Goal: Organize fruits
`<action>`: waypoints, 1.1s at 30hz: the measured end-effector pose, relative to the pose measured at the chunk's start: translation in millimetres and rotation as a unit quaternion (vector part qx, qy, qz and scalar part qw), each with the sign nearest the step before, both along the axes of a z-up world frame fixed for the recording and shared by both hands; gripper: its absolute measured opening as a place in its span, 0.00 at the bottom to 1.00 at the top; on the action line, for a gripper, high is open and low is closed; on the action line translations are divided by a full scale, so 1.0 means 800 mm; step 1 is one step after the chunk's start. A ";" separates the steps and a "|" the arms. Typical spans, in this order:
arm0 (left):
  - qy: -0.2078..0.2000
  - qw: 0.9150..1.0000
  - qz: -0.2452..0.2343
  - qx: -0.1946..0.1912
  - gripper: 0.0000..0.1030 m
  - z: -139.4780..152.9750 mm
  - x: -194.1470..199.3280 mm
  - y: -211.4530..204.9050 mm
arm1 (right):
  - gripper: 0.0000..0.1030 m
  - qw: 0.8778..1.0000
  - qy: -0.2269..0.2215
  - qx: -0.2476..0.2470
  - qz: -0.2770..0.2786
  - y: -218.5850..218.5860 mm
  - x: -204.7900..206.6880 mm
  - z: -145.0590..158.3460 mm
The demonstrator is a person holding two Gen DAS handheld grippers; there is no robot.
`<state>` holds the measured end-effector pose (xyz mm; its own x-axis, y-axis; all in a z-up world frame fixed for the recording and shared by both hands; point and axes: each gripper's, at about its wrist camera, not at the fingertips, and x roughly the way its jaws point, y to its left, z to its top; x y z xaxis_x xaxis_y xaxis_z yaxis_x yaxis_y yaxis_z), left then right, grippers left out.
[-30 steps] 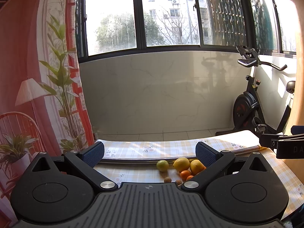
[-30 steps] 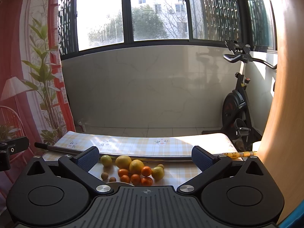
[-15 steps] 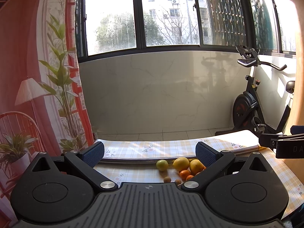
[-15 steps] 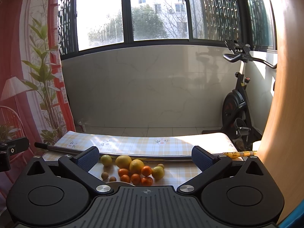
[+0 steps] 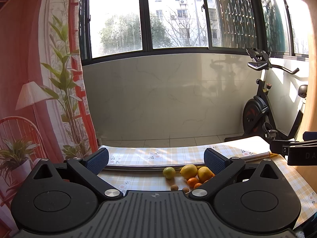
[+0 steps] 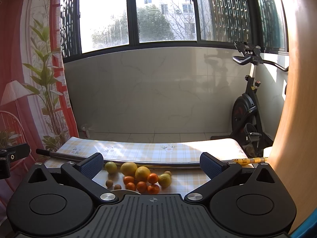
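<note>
A: Both my grippers, left gripper (image 5: 155, 159) and right gripper (image 6: 151, 161), hang spread wide and empty above the loose fruits (image 6: 141, 175) on the tablecloth (image 6: 138, 150).

B: Risk?

A: I judge a nudge could roll them off.

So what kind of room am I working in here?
Most likely an enclosed home balcony or sunroom: a wide band of windows faces an apartment block, an exercise bike is parked in the corner, and the fruit pile sits on a table with a checked floral tablecloth.
</note>
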<state>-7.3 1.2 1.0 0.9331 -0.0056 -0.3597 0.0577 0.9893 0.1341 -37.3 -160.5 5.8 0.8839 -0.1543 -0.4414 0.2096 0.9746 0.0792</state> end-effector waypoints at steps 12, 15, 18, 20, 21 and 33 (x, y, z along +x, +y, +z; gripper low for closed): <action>0.004 1.000 0.006 -0.017 1.00 -0.002 0.007 0.008 | 1.00 1.000 -0.003 0.006 0.003 -0.002 0.001 -0.002; 0.008 1.000 0.017 -0.024 1.00 -0.008 0.019 0.016 | 1.00 1.000 -0.008 0.002 0.006 -0.004 0.005 -0.006; 0.017 0.999 0.026 -0.027 1.00 -0.018 0.033 0.024 | 1.00 1.000 -0.014 -0.003 0.001 -0.011 0.018 -0.019; 0.017 0.999 0.030 -0.033 1.00 -0.027 0.044 0.033 | 1.00 1.000 -0.018 -0.004 -0.001 -0.018 0.028 -0.027; 0.021 0.999 0.031 -0.037 1.00 -0.032 0.050 0.037 | 1.00 1.000 -0.020 -0.001 -0.003 -0.022 0.033 -0.031; 0.044 0.995 0.070 -0.058 0.98 -0.087 0.111 0.076 | 1.00 0.998 -0.028 0.032 0.052 -0.068 0.097 -0.084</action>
<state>81.5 62.0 -68.3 0.8923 0.0752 -0.4452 -0.0750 0.9970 0.0181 39.9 -215.1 -61.2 0.9170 -0.0331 -0.3975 0.1012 0.9833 0.1514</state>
